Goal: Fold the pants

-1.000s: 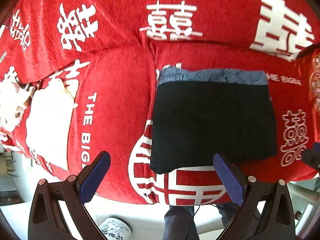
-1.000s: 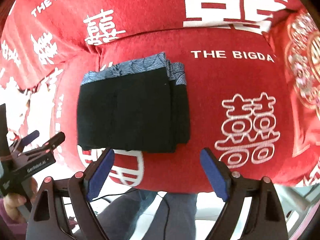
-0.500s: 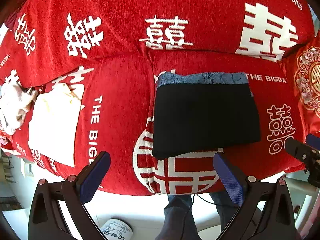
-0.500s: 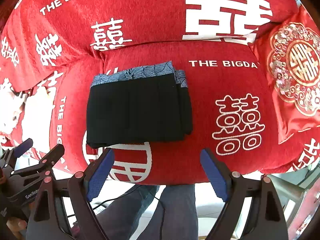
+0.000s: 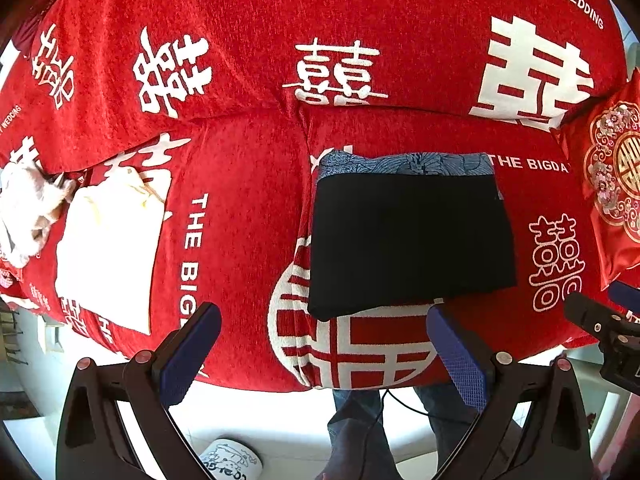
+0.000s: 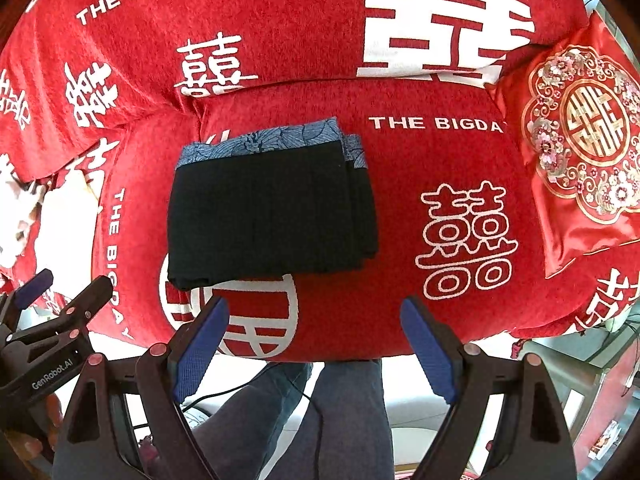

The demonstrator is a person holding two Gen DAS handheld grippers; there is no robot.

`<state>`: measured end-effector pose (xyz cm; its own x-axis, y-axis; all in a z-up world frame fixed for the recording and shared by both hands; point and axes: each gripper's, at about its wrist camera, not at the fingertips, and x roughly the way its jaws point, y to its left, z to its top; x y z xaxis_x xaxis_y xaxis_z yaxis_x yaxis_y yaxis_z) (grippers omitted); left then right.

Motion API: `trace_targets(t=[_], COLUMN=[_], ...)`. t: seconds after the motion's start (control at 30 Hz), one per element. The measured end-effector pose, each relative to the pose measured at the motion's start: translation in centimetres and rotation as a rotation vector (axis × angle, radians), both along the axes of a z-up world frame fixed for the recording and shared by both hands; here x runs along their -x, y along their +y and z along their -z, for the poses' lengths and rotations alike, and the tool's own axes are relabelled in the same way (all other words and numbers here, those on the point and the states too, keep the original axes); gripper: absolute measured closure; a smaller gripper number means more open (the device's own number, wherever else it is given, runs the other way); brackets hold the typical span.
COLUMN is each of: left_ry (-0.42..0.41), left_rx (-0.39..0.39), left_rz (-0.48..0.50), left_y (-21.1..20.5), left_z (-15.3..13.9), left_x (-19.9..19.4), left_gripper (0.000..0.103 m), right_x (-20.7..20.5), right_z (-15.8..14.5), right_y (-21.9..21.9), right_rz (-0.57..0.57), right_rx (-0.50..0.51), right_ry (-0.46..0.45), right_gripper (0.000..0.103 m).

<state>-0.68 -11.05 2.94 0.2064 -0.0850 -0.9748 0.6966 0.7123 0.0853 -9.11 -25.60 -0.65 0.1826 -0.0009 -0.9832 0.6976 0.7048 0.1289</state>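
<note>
The black pants (image 5: 412, 240) lie folded into a neat rectangle on the red sofa seat, with a blue patterned waistband (image 5: 408, 164) along the far edge. In the right wrist view the same pants (image 6: 268, 216) show stacked layers at their right side. My left gripper (image 5: 324, 322) hangs open above the seat's front edge, with nothing between its blue pads. My right gripper (image 6: 314, 322) is also open and empty, just in front of the pants. Each gripper shows at the edge of the other's view: the left gripper (image 6: 60, 296) and the right gripper (image 5: 600, 312).
A red sofa cover (image 5: 248, 208) with white characters spans the seat and backrest. A folded white garment (image 5: 108, 256) and a crumpled white cloth (image 5: 24, 212) lie at the left. A red embroidered cushion (image 6: 580, 144) sits at the right. The person's legs (image 6: 320, 420) stand below.
Both grippers have risen and drawn back from the folded pants, so more of the sofa shows and the pants look smaller. Both stayed open; the pants did not move.
</note>
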Motion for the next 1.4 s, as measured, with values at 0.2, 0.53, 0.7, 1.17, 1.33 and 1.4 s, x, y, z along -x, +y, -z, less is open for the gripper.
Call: trace_targets(t=[0.2, 0.53, 0.7, 1.17, 1.33, 1.4], left_ry=[-0.005, -0.007, -0.004, 0.005, 0.009, 0.015], left_rx=[0.002, 0.006, -0.001, -0.005, -0.003, 0.000], left_rz=[0.006, 0.031, 0.037, 0.051, 0.058, 0.056], left_y=[-0.1, -0.4, -0.5, -0.8, -1.0, -0.9], left_z=[-0.1, -0.4, -0.2, 0.0, 0.1, 0.1], left_x=[0.1, 0.4, 0.5, 0.8, 1.0, 0.9], left_gripper=[0.000, 0.000, 0.000, 0.000, 0.000, 0.000], right_x=[-0.3, -0.4, -0.7, -1.2, -1.2, -1.3], right_z=[-0.1, -0.1, 0.0, 0.4, 0.5, 0.5], right_y=[0.2, 0.2, 0.3, 0.7, 0.8, 0.8], right_rz=[-0.011, -0.017, -0.031, -0.066, -0.066, -0.067], right_rx=[0.009, 0.012, 0.011, 0.029, 0.029, 0.028], right_ry=[-0.002, 0.002, 0.010, 0.041, 0.043, 0.044], right_gripper=[0.013, 0.013, 0.013, 0.013, 0.013, 0.013])
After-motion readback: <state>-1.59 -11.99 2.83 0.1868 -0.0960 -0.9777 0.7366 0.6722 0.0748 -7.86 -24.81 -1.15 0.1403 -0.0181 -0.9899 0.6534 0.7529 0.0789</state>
